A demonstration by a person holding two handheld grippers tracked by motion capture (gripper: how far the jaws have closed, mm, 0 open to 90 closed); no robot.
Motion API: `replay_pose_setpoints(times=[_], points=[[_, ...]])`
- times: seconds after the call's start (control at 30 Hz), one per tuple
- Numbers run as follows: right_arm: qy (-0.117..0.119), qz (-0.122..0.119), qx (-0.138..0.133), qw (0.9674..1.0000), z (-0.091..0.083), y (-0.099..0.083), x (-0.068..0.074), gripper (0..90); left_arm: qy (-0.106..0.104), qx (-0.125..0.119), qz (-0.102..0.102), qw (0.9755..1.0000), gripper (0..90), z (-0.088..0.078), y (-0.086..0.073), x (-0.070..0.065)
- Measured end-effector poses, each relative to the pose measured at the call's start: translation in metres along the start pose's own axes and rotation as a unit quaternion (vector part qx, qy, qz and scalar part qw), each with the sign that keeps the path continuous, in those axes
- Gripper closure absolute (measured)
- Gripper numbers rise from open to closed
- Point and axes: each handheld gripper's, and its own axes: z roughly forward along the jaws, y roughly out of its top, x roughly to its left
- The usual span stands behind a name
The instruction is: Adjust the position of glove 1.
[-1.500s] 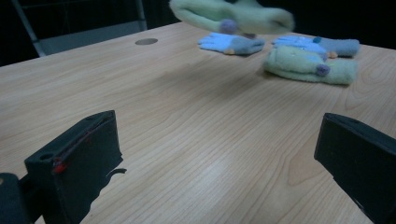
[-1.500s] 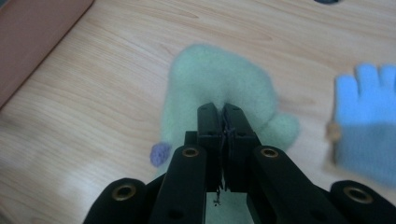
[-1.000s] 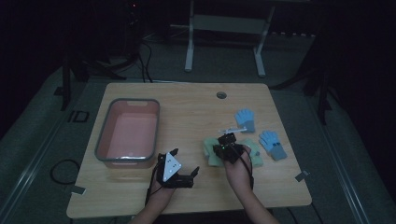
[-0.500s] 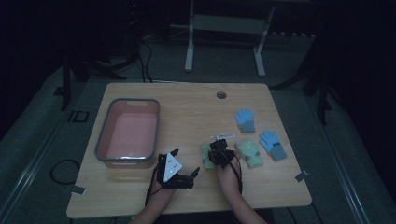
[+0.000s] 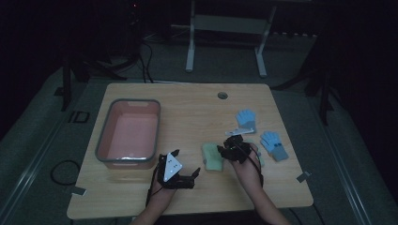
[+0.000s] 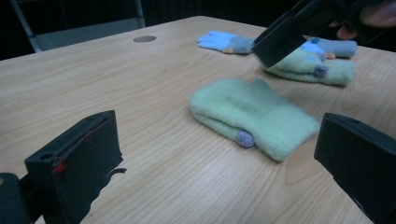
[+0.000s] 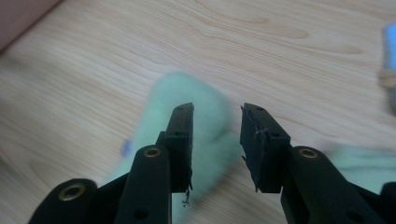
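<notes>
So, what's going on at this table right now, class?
A person is handling small knitted gloves with a gripper in each hand. The right gripper hangs over a green glove lying flat on the table; its jaws have just been opening, with nothing clamped between them. The left gripper waits open nearby. Two blue gloves and another green one lie further right, and a pink bin sits to the left.

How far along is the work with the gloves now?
Done: nothing lies in the pink bin yet. In hand: the right tongs, jaws just opening, hover over one green glove, nothing gripped between them. The left tongs wait open nearby. Left: that glove, the second green glove and two blue gloves, all on the table.
</notes>
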Motion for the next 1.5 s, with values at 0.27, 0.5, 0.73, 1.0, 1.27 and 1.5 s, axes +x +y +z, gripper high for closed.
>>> replay_pose_setpoints(times=[0.27, 0.5, 0.73, 1.0, 1.27, 1.5], points=[[0.023, -0.021, -0.007, 0.9995, -0.015, -0.009, -0.038, 65.4, 0.0, -0.001, -0.001, 1.0, 0.6, 0.0, 0.0, 0.0], [0.02, -0.098, -0.016, 0.9948, -0.035, -0.026, -0.072, 64.1, 0.005, 0.003, 0.004, 1.0, 0.6, 0.001, 0.0, -0.001], [0.019, -0.107, -0.021, 0.9939, -0.043, -0.025, -0.107, 63.8, 0.009, 0.005, 0.008, 0.9999, 0.6, 0.001, 0.001, -0.003], [0.037, -0.083, -0.007, 0.9959, -0.021, -0.035, -0.122, 62.6, 0.009, 0.005, 0.011, 0.9999, 0.6, 0.001, 0.001, -0.003], [0.043, -0.075, 0.014, 0.9962, 0.0, -0.052, -0.122, 60.3, 0.008, 0.004, 0.011, 0.9999, 0.6, 0.001, 0.001, -0.003], [0.023, -0.049, 0.013, 0.9985, 0.0, -0.054, -0.112, 83.3, 0.009, 0.004, 0.011, 0.9999, 0.6, 0.001, 0.001, -0.003]])
